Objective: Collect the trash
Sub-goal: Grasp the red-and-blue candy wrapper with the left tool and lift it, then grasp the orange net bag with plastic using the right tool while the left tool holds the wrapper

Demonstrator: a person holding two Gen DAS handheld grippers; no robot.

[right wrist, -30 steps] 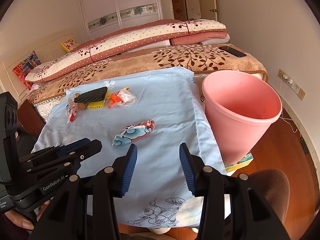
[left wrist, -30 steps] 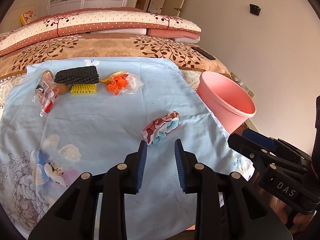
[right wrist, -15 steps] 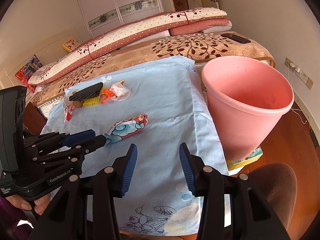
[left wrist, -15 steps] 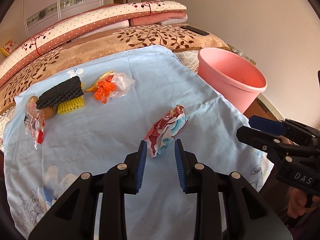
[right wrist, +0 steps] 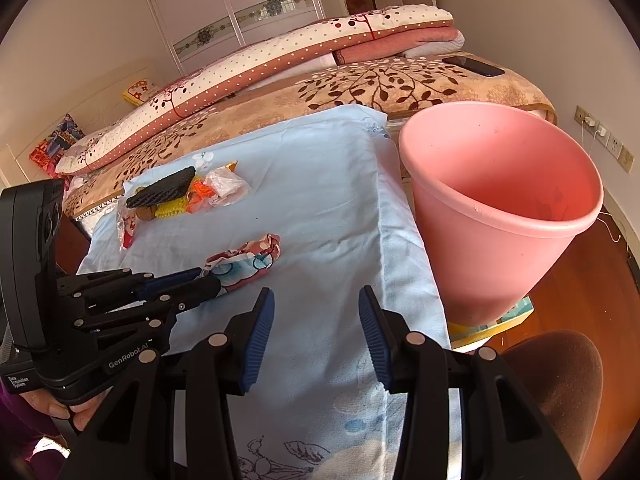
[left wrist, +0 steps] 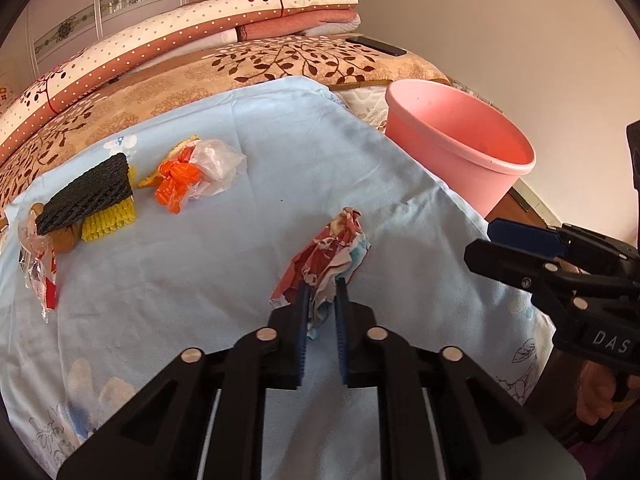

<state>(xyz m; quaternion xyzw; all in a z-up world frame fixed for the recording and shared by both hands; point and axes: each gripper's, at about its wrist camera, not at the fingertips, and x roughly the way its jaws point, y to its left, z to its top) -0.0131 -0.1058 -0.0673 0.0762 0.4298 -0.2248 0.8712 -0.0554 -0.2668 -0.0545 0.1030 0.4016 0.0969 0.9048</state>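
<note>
A crumpled red, white and blue wrapper lies on the light-blue cloth near its right edge. My left gripper has its jaws closing, and the blue pads pinch the wrapper's near end. The right wrist view shows the same wrapper at the left gripper tips. My right gripper hovers open over the cloth's near right part with nothing between its fingers. A pink bin stands on the floor just right of the cloth.
Further back on the cloth lie a black mesh pad, a yellow foam net, an orange and clear plastic bag and a clear wrapper. Folded quilts and a phone sit behind. A brown chair is at near right.
My left gripper moved forward and down onto the wrapper and its jaws narrowed around the near end. The right gripper came closer to the cloth and bin, still open.
</note>
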